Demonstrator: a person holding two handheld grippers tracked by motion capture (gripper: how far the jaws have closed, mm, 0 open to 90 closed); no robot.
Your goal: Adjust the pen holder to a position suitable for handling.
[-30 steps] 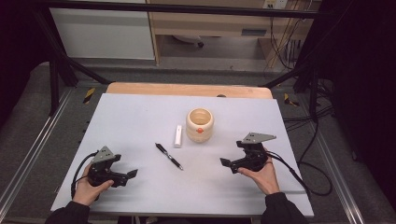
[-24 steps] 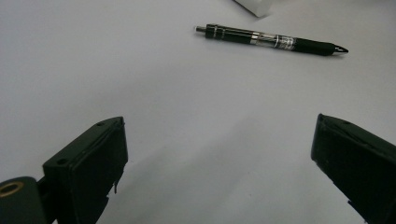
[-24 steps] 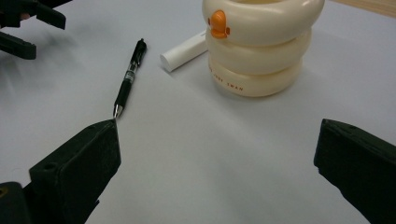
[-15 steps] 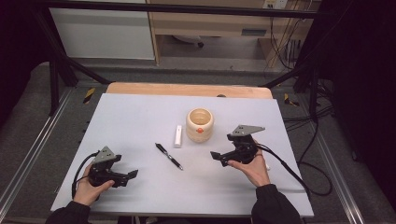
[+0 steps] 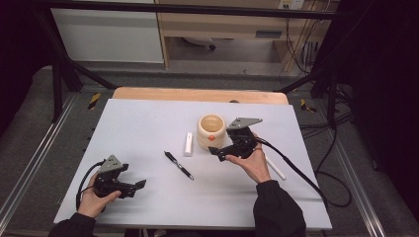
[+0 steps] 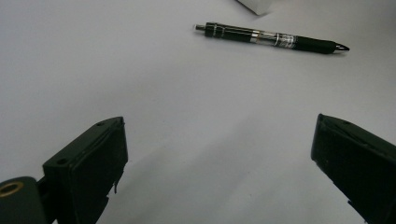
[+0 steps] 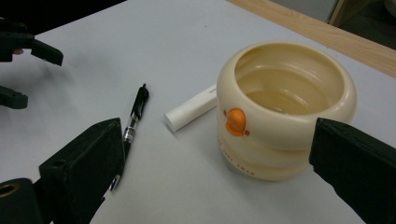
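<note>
Right jaws: spread wide on the right gripper (image 5: 217,153), empty, framing the cream pot (image 7: 280,109) in the right gripper view.
Left jaws: parted and empty on the left gripper (image 5: 138,187), low over the table (image 5: 148,118) near its front left corner.
Pot: squat, ringed cream plastic, round open mouth, orange knob on its side; it stands upright mid-table, toward the far edge.
Neighbours: a white tube (image 5: 188,143) just left of the pot; a black pen (image 5: 178,165) lies apart, nearer the front edge.
Open room: bare surface across the left half and along the front edge.
Right hand: the hand (image 5: 252,160) holds its gripper beside the pot, forearm entering from the front edge.
</note>
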